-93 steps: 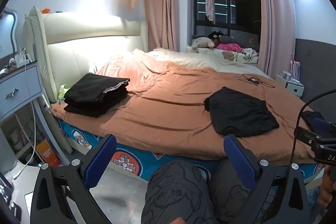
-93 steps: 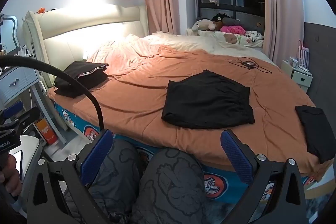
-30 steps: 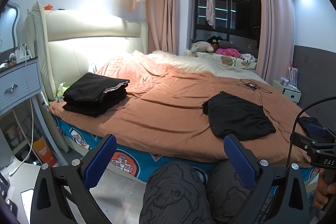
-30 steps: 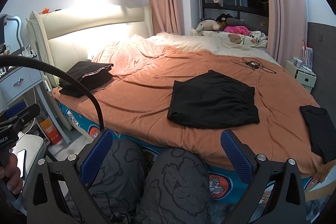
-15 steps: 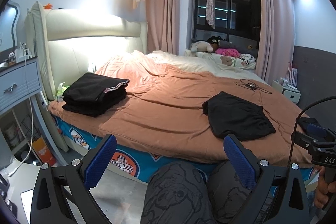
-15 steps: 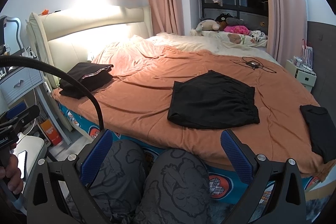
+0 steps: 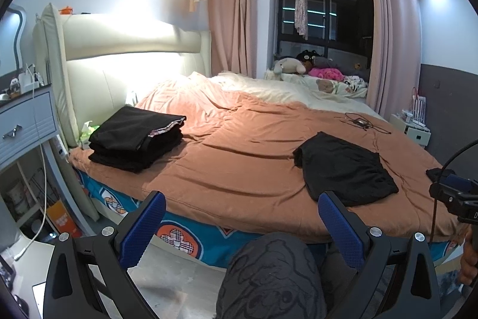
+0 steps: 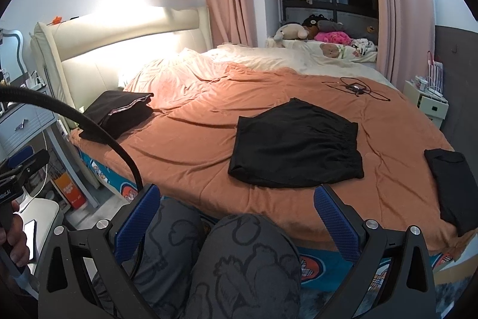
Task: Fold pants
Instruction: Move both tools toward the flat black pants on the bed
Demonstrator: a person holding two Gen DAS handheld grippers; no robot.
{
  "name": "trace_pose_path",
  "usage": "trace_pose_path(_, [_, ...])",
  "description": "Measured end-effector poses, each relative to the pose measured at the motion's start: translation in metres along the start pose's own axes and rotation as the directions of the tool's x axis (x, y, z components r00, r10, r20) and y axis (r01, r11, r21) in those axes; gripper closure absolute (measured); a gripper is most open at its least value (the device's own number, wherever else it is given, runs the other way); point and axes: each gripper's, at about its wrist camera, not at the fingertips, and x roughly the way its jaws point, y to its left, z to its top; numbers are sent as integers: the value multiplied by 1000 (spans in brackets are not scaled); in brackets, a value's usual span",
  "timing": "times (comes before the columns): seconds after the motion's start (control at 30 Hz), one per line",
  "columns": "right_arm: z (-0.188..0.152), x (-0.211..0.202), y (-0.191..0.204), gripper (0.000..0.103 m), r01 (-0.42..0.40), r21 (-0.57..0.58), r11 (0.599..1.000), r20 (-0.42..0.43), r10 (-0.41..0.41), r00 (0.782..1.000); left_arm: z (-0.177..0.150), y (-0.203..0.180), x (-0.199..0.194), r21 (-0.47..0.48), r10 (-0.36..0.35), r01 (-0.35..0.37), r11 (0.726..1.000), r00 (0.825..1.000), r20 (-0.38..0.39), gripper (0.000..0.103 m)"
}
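Left gripper [image 7: 242,224]: jaws apart, empty, held off the bed's near edge. Right gripper [image 8: 239,217]: jaws apart, empty, likewise. Black pants [image 8: 295,144]: folded flat on the orange duvet [image 8: 194,121], near its front edge. Stack of folded black garments [image 7: 137,136]: front-left corner, by the headboard [image 7: 125,50]. Another folded black garment [image 8: 454,184]: front-right corner.

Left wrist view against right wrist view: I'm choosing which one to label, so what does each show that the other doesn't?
Only the left wrist view shows the left gripper, open, and the shelves under the nightstand. Only the right wrist view shows the right gripper, open, and all of the small dark garment at the bed's right edge; the left view catches just its corner. Both show the black pants lying flat on the orange blanket, the folded stack by the headboard, and the person's knees.
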Motion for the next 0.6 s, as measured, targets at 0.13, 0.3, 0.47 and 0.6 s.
trace_pose_path(0.13, [4, 6, -10, 0, 0, 17, 1000, 0, 0, 1000, 3, -2, 11, -1, -3, 3, 1000, 1000, -12, 1])
trace_pose_path(0.3, [8, 18, -25, 0, 4, 51, 999, -16, -3, 1000, 7, -8, 29, -7, -24, 24, 1000, 999, -25, 1])
trace_pose_path(0.47, [12, 28, -39, 0, 19, 91, 996, -37, -16, 999, 12, -15, 45, -9, -44, 43, 999, 998, -45, 1])
trace_pose_path(0.6, [17, 36, -49, 0, 37, 115, 993, -47, -31, 998, 14, -22, 61, -8, -51, 51, 999, 997, -64, 1])
